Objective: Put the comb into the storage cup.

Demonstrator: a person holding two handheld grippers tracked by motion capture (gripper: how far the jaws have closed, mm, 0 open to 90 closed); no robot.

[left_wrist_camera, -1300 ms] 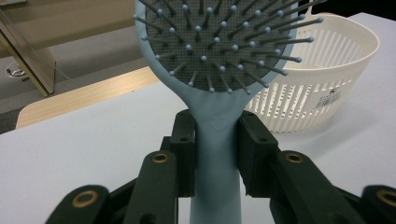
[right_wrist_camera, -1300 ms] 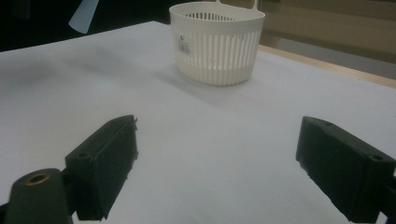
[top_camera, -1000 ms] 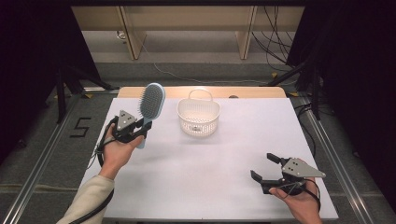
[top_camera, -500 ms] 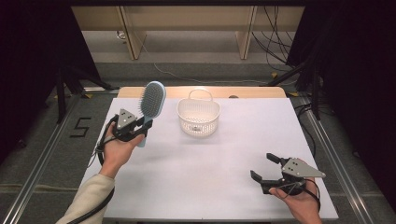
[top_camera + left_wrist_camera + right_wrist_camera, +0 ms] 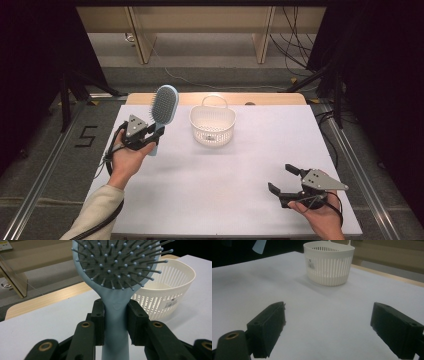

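Carrying the hairbrush (image 5: 162,112) across to the white basket (image 5: 212,126) is judged to be the step in hand. The brush is clamped by its pale blue handle between the jaws of the left gripper (image 5: 150,136), with the bristled head raised above the table (image 5: 220,200) and standing just left of the basket, apart from it. In the left gripper view the handle (image 5: 116,322) is seen pressed squarely between both pads, so the grip is judged secure. To be done well, the brush should be lifted clear of the basket's rim and its looped carry handle before being lowered, and the head should be tilted in first so the length is taken by the bowl. The right gripper (image 5: 287,182) is held low near the table's near right corner, its jaws spread wide with nothing between them; it could be used to steady the light basket.
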